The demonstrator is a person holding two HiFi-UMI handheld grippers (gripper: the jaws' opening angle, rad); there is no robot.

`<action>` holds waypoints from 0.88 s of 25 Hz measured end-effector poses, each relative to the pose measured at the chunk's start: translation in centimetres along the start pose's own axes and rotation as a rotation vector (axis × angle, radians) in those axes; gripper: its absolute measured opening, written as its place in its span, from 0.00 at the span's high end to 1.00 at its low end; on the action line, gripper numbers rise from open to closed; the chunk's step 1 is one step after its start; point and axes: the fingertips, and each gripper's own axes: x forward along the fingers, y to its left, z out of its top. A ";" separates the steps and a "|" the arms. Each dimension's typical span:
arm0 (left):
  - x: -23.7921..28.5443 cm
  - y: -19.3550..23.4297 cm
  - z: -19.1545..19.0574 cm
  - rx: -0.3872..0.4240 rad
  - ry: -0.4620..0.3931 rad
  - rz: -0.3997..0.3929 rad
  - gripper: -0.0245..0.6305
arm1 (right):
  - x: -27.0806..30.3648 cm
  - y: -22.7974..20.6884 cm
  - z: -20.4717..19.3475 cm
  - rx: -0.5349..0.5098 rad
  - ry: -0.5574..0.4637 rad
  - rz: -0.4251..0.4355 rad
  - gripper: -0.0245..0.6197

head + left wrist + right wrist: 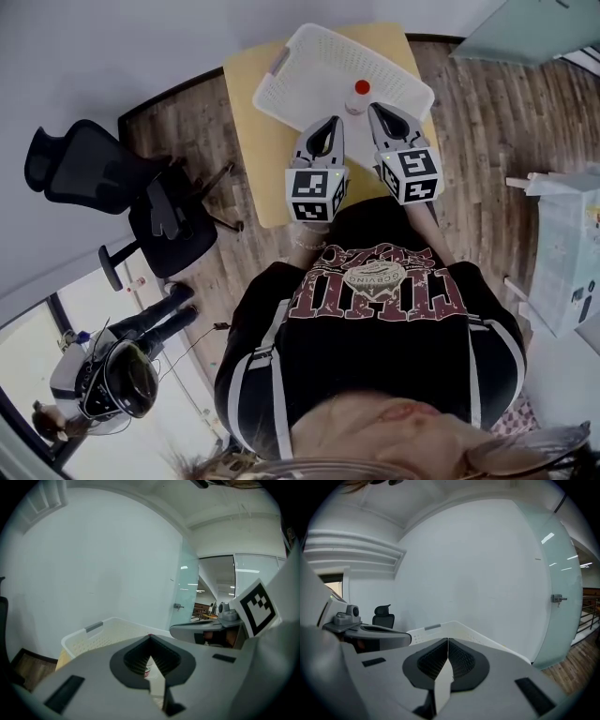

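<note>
Two grippers were in play, one in each of the person's hands. The left gripper (pixel 328 122) and the right gripper (pixel 381 112) hung side by side over the near edge of one white perforated basket (pixel 319 56). Each carried one marker cube. The basket stood on one pale wooden table (pixel 246 122).

One small bottle (pixel 359 95) with a red cap stood upright inside the basket. It was just ahead of the two gripper tips and between them, touching neither.

In the left gripper view the jaws were clenched tip to tip with nothing between them. Only a sliver of the bottle showed through the gap beneath them, white with what looked like red print, too narrow to read. In the right gripper view the jaws were likewise pressed together and empty, and the bottle was hidden behind the gripper's own body.

The person's torso cut off the table's near end in the head view. One black office chair (pixel 103 178) stood on the wood floor to the left of the table. A white rack (pixel 567 253) was partly cropped at the right edge.
</note>
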 end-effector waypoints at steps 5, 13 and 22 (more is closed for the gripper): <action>0.4 0.2 -1.1 0.006 0.024 0.013 0.89 | 0.8 -0.4 -0.8 -0.030 0.032 0.001 0.93; 0.9 0.2 -2.1 0.004 0.042 0.029 0.89 | 2.4 -1.2 -2.2 -0.057 0.075 0.005 0.93; 0.5 0.0 -2.7 -0.021 0.050 0.043 0.89 | 3.3 -1.3 -3.0 -0.066 0.115 0.033 0.93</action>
